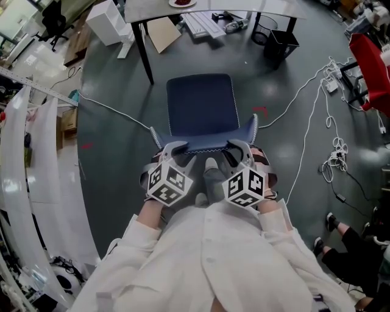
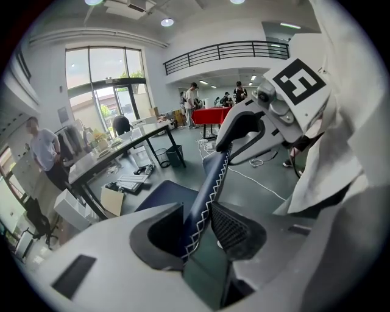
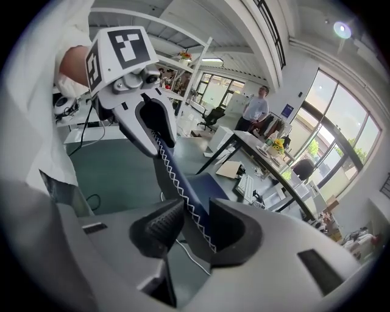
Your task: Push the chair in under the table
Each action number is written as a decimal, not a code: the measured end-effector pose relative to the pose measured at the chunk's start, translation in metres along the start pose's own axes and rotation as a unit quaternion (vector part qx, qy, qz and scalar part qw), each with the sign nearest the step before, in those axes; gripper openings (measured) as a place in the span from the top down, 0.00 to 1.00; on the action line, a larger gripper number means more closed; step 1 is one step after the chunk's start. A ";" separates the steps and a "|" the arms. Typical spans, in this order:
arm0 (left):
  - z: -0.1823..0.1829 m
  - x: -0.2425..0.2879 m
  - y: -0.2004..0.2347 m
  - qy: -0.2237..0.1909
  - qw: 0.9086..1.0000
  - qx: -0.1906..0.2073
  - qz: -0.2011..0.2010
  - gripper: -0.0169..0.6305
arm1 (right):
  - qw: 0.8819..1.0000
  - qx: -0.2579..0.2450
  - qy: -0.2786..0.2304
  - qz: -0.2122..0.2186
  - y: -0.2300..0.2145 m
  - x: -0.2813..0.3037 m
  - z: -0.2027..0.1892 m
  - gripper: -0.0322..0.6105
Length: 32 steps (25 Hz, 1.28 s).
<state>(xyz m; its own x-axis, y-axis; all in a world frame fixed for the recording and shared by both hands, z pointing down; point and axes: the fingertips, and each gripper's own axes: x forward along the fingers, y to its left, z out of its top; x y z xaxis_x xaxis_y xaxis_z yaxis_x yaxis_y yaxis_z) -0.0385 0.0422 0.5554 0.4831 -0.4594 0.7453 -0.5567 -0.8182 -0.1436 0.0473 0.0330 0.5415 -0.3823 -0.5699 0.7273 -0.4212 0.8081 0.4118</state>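
White sleeves (image 1: 131, 244) nearest, then left gripper (image 1: 173, 148) and right gripper (image 1: 239, 148) each clamp the top edge of the backrest (image 1: 210, 145) of the blue chair (image 1: 202, 106), which stands just short of the far table (image 1: 152, 9); probably light, stiff, slightly padded, best held at both backrest corners.

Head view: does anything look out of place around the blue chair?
Yes. A loose white cable crosses the grey floor and seems to pass beneath the blue padded chair; a cardboard sheet and metal rails lie under the grey table, in its way.
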 end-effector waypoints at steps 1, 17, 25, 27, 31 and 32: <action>0.000 0.000 0.000 0.001 1.000 0.000 -0.001 0.75 | 1.000 0.000 0.001 -0.002 0.000 0.000 0.000 0.73; 0.007 0.014 0.032 0.011 1.000 -0.008 0.009 0.74 | 1.000 -0.003 -0.002 -0.011 -0.024 0.021 0.009 0.73; 0.021 0.031 0.061 0.013 1.000 -0.014 0.009 0.74 | 1.000 -0.010 -0.003 0.000 -0.054 0.042 0.014 0.73; 0.026 0.037 0.069 0.013 1.000 -0.016 0.012 0.74 | 1.000 -0.012 -0.003 0.002 -0.065 0.049 0.014 0.73; 0.038 0.051 0.083 0.016 1.000 -0.023 0.014 0.74 | 1.000 -0.017 -0.006 0.009 -0.086 0.060 0.012 0.73; 0.041 0.054 0.087 0.017 0.999 -0.025 0.015 0.74 | 1.000 -0.019 -0.008 0.011 -0.091 0.063 0.012 0.73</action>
<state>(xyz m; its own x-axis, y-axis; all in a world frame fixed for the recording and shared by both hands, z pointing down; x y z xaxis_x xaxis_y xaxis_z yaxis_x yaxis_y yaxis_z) -0.0324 -0.0679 0.5568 0.4430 -0.4710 0.7628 -0.6043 -0.7854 -0.1340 0.0524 -0.0782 0.5430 -0.4045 -0.5542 0.7275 -0.3809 0.8253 0.4169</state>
